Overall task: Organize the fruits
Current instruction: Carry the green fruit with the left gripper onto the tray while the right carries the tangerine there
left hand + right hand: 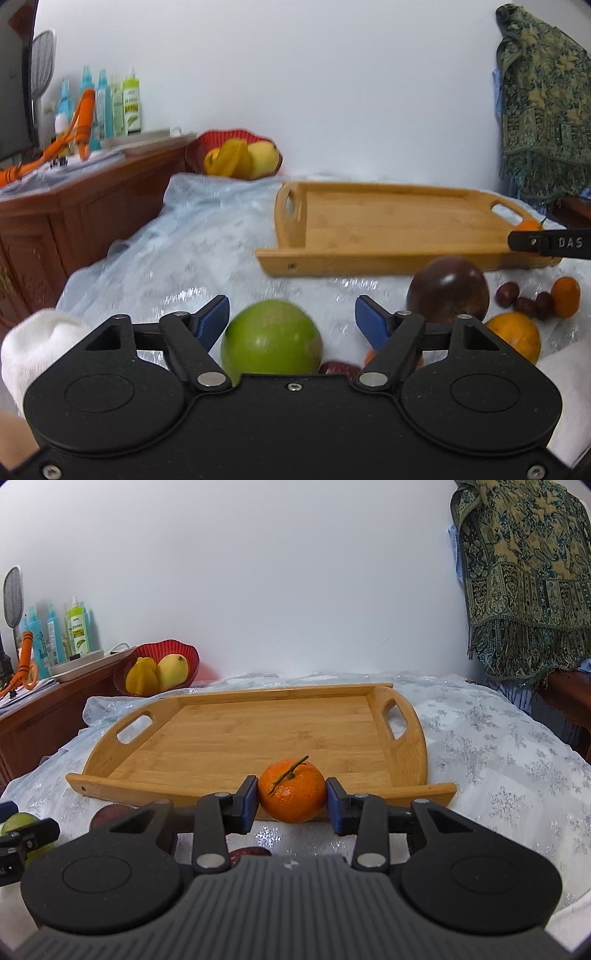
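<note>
The right gripper [291, 800] pinched the soft, light mandarin [291, 792] at its sides near the tray's [207, 738] front edge; the left gripper [291, 317] stood spread around the firm apple [271, 341].

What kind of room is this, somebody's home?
Most likely a lived-in home room. A snowflake-patterned cloth covers the surface under a wooden tray, a red fruit bowl sits by a wooden cabinet crowded with spray bottles, and a patterned shawl hangs nearby.
</note>
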Demonstrator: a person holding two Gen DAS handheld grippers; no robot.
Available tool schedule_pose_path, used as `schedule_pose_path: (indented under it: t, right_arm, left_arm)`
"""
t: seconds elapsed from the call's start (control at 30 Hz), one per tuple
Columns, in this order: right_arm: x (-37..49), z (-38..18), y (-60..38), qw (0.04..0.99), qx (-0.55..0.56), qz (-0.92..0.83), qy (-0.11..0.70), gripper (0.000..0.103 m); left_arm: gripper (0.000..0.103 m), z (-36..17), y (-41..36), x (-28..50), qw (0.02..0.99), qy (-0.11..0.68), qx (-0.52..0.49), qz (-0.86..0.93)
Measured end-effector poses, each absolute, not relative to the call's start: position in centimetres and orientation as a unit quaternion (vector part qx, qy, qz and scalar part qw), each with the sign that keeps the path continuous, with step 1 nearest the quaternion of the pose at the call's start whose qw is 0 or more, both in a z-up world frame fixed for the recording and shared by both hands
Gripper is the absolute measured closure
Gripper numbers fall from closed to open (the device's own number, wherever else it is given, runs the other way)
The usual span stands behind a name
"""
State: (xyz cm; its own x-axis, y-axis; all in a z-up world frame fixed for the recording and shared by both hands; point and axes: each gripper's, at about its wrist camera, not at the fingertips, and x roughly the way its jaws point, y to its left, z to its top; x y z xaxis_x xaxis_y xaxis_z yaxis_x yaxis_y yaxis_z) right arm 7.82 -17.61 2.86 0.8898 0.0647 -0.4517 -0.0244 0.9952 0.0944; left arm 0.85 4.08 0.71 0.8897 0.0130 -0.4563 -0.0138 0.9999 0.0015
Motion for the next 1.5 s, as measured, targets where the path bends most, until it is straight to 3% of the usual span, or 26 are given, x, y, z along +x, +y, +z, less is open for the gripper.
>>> schedule_pose_path:
  t: [0.4, 0.5, 0.9, 1.27, 1.5]
  right_arm:
    - [7.7, 2.2, -17.1, 0.971, 0.033, 0.023, 0.237, 0.059]
    - [7.7, 2.1, -16.9, 0.971, 0.029, 0.025, 0.237, 0.059]
    - [8.5, 2.9, -16.3, 0.974, 0.012, 0.035, 0.224, 0.06]
    - [12.9, 5.0, -17.8, 0.977, 0.009, 0.038, 0.212, 0.06]
    - [16.8, 5.3, -18.5, 0.974, 0.009, 0.031, 0.225, 0.06]
  left_arm:
    - [0.035, -1.1, 6.0, 0.5, 0.966, 0.257, -0.022, 0.009]
    - [0.046, -1.1, 6.4, 0.7, 0.965, 0.259, -0.038, -0.006]
    - [0.047, 1.6, 5.3, 2.2, 0.97, 0.242, -0.035, -0.007]
    - [0.047, 7.0, 1.3, 9.2, 0.976, 0.21, -0.026, -0.055]
    - [0.047, 7.5, -2.1, 16.0, 0.966, 0.241, -0.028, -0.087]
